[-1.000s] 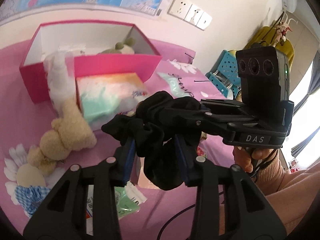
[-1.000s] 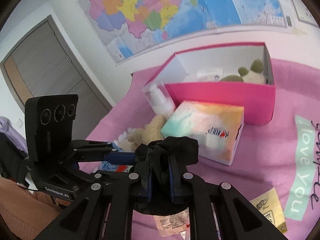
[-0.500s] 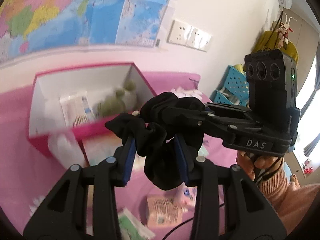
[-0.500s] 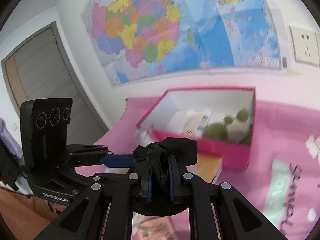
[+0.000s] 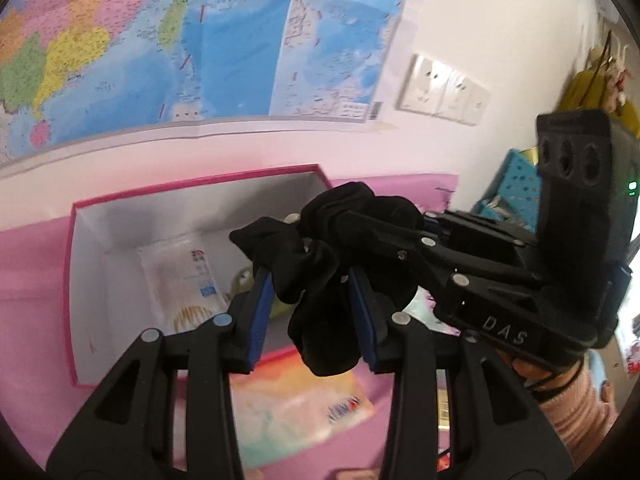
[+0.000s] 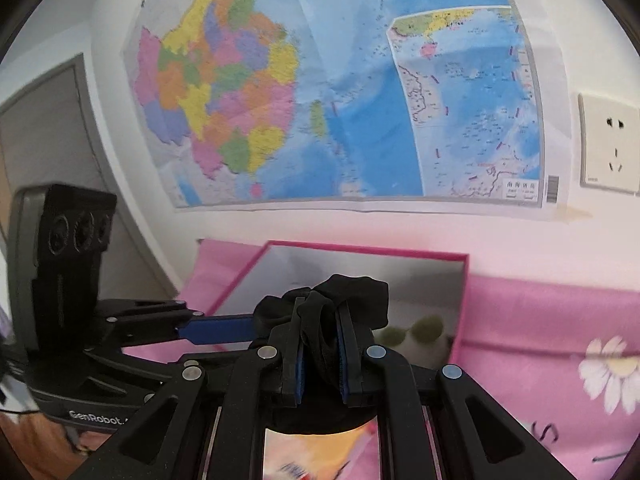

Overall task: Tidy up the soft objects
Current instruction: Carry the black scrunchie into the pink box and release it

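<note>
1. "DAS" stands in pale letters on the black body of the right gripper (image 5: 362,248), at four o'clock in the left wrist view.
2. "GenRobot." stands on the left gripper (image 6: 240,328) body, at eight o'clock in the right wrist view.
3. The wall map (image 6: 320,92) print is too small to read.

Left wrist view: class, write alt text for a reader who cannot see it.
Both tongs, left and right, grip one black fabric scrunchie above an open pink box holding a packet. A map hangs on the wall behind.
</note>
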